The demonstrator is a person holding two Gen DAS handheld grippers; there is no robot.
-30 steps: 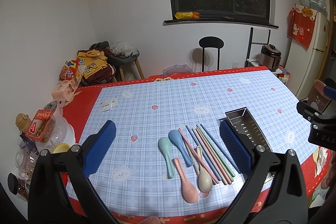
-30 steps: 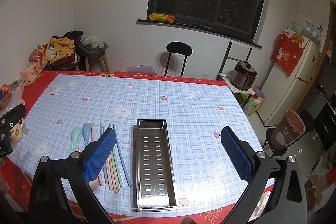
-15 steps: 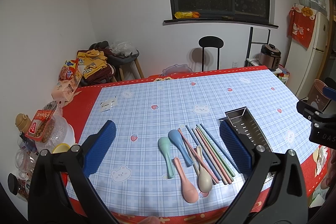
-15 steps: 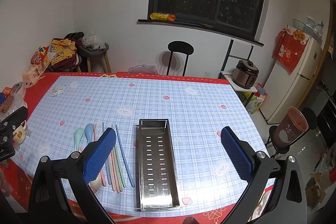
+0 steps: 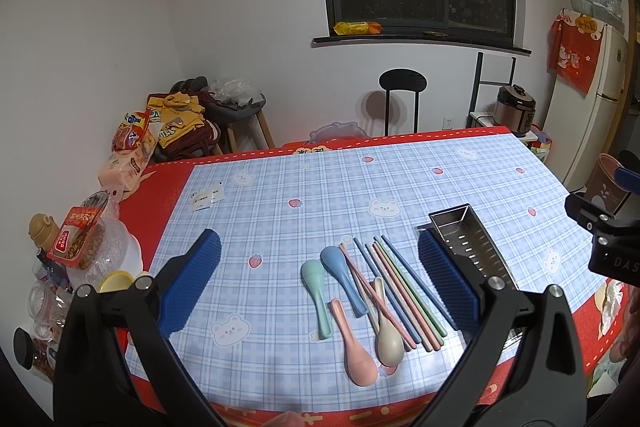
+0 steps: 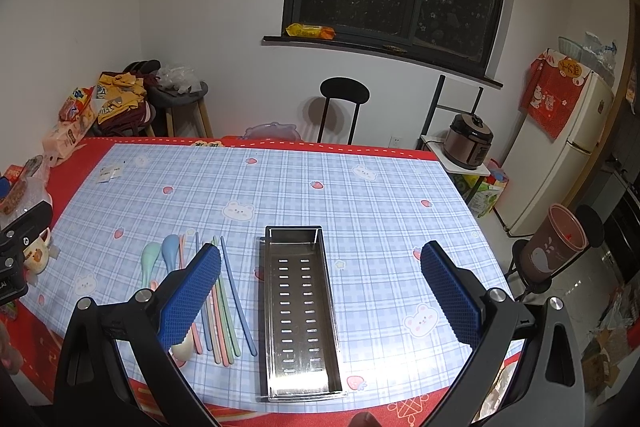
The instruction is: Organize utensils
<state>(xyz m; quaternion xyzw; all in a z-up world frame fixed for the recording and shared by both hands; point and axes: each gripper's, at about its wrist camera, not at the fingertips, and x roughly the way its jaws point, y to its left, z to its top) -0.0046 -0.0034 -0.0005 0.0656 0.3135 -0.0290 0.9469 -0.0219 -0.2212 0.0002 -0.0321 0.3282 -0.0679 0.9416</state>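
On the tabletop (image 5: 400, 167), covered in a blue checked cloth with a red border, we are seeing 4 spoons and a bundle of chopsticks (image 5: 400, 287) lying loose beside a steel tray (image 6: 298, 307). We are holding the left gripper (image 5: 320, 283) above the near edge with its fingers (image 5: 192, 279) spread wide and gripping nothing; the spoons and chopsticks are showing between them. The green spoon (image 5: 316, 287) and the blue spoon (image 5: 340, 271) are lying side by side with their bowls pointing away from us. The pink spoon (image 5: 354, 347) and the beige spoon (image 5: 388, 331) are lying nearer, bowls toward us, and the beige one is touching the chopsticks. The chopsticks are lying roughly parallel, with 1 pink stick crossing the spoon handles at a slant.

We are holding the right gripper (image 6: 320, 295) over the tray, its fingers (image 6: 450, 295) also wide apart and holding nothing. The tray is sitting lengthwise, empty, with rows of slots in its floor, just right of the chopsticks but apart from them. Beyond the far edge a black chair (image 6: 344, 99) is standing against the wall.
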